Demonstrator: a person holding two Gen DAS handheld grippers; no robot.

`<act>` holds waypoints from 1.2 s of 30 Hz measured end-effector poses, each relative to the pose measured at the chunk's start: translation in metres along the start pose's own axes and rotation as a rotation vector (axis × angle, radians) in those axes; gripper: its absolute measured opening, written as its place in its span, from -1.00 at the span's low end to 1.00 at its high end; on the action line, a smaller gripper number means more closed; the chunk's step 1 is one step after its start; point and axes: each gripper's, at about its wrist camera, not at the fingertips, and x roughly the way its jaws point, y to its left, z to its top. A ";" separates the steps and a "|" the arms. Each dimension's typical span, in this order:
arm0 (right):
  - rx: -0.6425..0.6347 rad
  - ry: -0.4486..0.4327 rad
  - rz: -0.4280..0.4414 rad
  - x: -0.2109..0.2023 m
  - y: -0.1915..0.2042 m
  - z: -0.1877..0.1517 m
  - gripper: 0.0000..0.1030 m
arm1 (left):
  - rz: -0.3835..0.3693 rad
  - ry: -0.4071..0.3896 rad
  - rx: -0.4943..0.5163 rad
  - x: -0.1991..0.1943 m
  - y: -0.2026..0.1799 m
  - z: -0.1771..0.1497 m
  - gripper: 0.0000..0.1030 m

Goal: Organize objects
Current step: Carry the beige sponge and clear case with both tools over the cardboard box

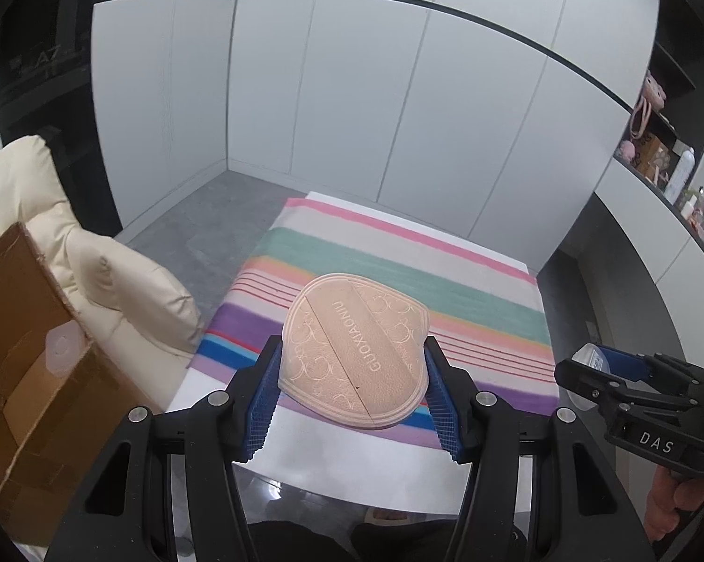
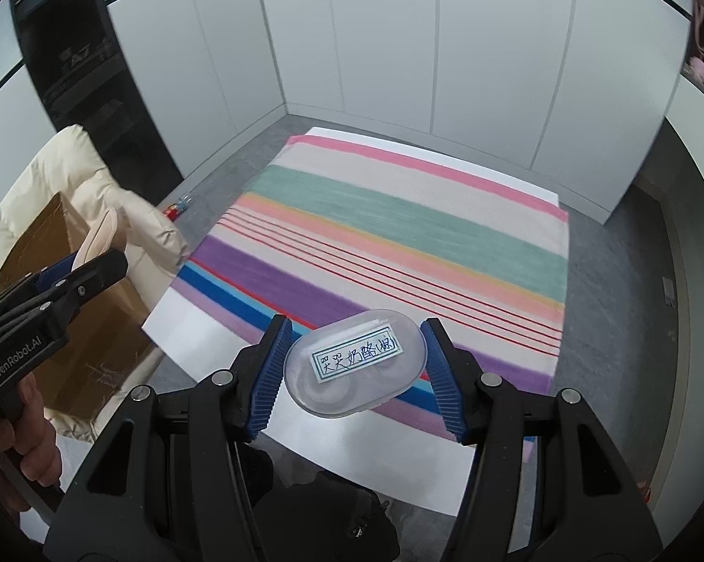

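My left gripper (image 1: 352, 365) is shut on a flat peach-pink pouch (image 1: 354, 351) with embossed circles and lettering, held above the near edge of the striped cloth (image 1: 399, 262). My right gripper (image 2: 354, 360) is shut on a clear oval plastic case (image 2: 354, 363) with a white handwritten label, held above the cloth's near edge (image 2: 399, 234). The right gripper also shows at the right of the left wrist view (image 1: 586, 365). The left gripper shows at the left of the right wrist view (image 2: 85, 267), with the pouch's edge (image 2: 97, 239) sticking up from it.
An open cardboard box (image 1: 19, 351) stands to the left on a cream padded jacket (image 1: 94, 257); both show in the right wrist view (image 2: 71, 290). White cabinet walls (image 1: 352, 93) surround the table. A shelf of small items (image 1: 665, 159) is at right.
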 end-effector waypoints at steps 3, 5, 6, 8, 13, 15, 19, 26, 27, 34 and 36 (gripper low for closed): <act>-0.030 -0.007 0.005 0.002 0.012 0.003 0.15 | 0.009 -0.006 -0.026 -0.004 0.014 0.000 0.12; -0.043 -0.011 0.004 0.004 0.019 0.006 0.15 | 0.022 -0.011 -0.031 -0.007 0.021 -0.001 0.12; -0.047 -0.011 0.006 0.006 0.022 0.007 0.15 | 0.027 -0.014 -0.035 -0.008 0.025 -0.001 0.13; -0.051 -0.014 0.007 0.008 0.028 0.009 0.15 | 0.034 -0.017 -0.040 -0.011 0.031 -0.001 0.12; -0.078 -0.016 0.021 0.015 0.045 0.015 0.15 | 0.055 -0.030 -0.050 -0.018 0.045 -0.002 0.12; -0.101 -0.020 0.023 0.016 0.054 0.017 0.15 | 0.062 -0.033 -0.056 -0.019 0.050 -0.002 0.12; -0.134 -0.033 0.040 0.018 0.073 0.021 0.15 | 0.080 -0.039 -0.066 -0.024 0.064 -0.005 0.12; -0.172 -0.039 0.072 0.023 0.103 0.028 0.15 | 0.113 -0.049 -0.098 -0.034 0.090 -0.008 0.12; -0.178 -0.038 0.079 0.023 0.108 0.029 0.15 | 0.119 -0.051 -0.103 -0.036 0.094 -0.009 0.12; -0.223 -0.041 0.121 0.028 0.139 0.033 0.15 | 0.160 -0.072 -0.148 -0.051 0.122 -0.014 0.12; -0.238 -0.039 0.132 0.029 0.149 0.033 0.15 | 0.171 -0.076 -0.159 -0.055 0.129 -0.015 0.12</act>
